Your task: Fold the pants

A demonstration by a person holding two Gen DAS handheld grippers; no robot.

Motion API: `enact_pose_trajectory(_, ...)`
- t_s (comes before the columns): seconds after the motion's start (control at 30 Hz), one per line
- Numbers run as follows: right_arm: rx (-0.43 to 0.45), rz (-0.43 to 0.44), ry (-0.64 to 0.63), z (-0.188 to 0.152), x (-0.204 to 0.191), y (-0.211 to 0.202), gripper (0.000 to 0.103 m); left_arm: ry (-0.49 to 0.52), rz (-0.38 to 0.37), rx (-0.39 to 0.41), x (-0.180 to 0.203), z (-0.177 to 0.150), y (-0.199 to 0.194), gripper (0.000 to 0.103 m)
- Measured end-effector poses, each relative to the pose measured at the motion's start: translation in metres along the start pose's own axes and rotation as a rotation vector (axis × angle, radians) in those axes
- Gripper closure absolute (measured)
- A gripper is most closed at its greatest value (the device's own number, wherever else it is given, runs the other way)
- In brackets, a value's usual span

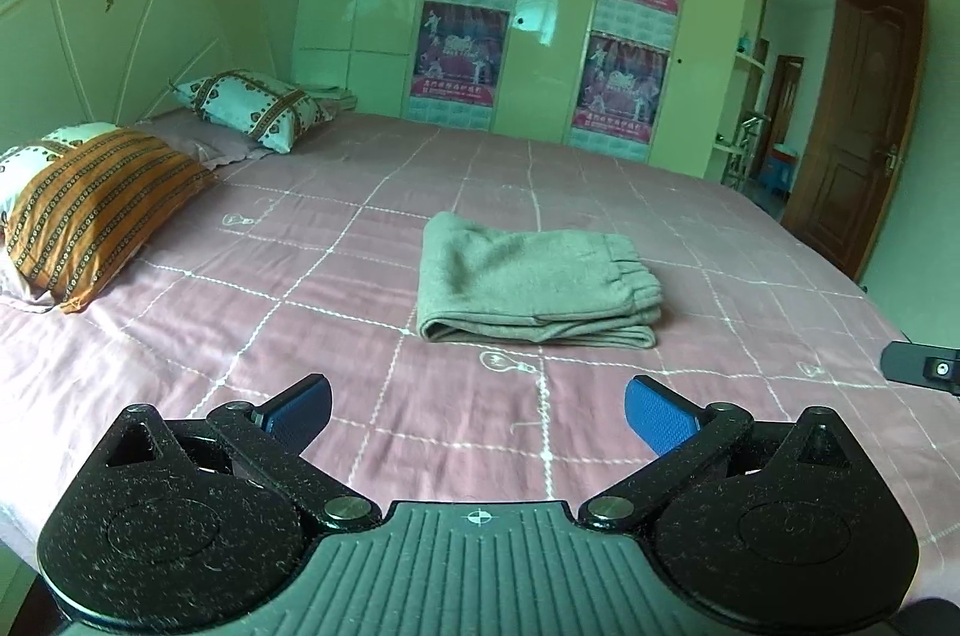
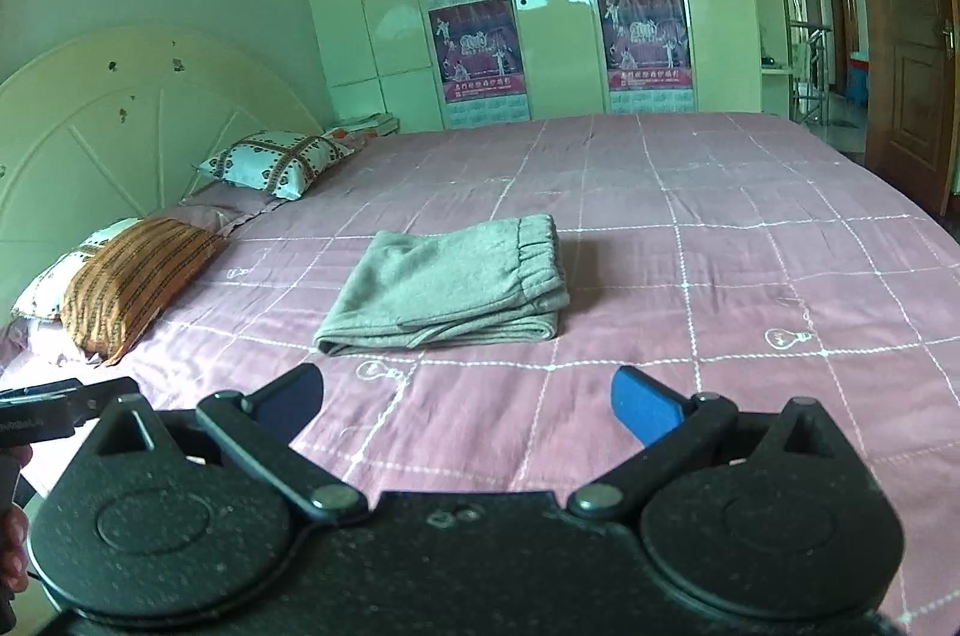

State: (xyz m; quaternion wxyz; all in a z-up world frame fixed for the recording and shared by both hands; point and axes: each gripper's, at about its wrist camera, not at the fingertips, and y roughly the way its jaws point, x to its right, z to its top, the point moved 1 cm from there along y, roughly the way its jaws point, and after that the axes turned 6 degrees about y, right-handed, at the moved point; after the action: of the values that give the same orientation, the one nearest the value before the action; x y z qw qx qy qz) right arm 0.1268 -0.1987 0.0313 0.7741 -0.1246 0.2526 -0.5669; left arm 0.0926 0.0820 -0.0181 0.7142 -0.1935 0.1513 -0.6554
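Item: grey knit pants with an elastic waistband (image 1: 534, 285), folded into a compact stacked rectangle, lying mid-way across the pink grid-patterned bedspread (image 1: 300, 276); the fold looks finished, with nothing evidently left but withdrawal. Left gripper (image 1: 477, 411) and right gripper (image 2: 468, 399): jaws spread wide, empty, near the pants without touching. Containers: none in view.

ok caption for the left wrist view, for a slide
Folded grey pants lie on the pink checked bedspread, beyond the open, empty left gripper.
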Motion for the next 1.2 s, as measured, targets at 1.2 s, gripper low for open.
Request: enact_pose_trajectory(1.2,0.098,-0.068,-0.07,-0.038,-0.015,-0.073,0.006,0.088,-0.073,0.081,0.059,-0.017,-0.081,0.0)
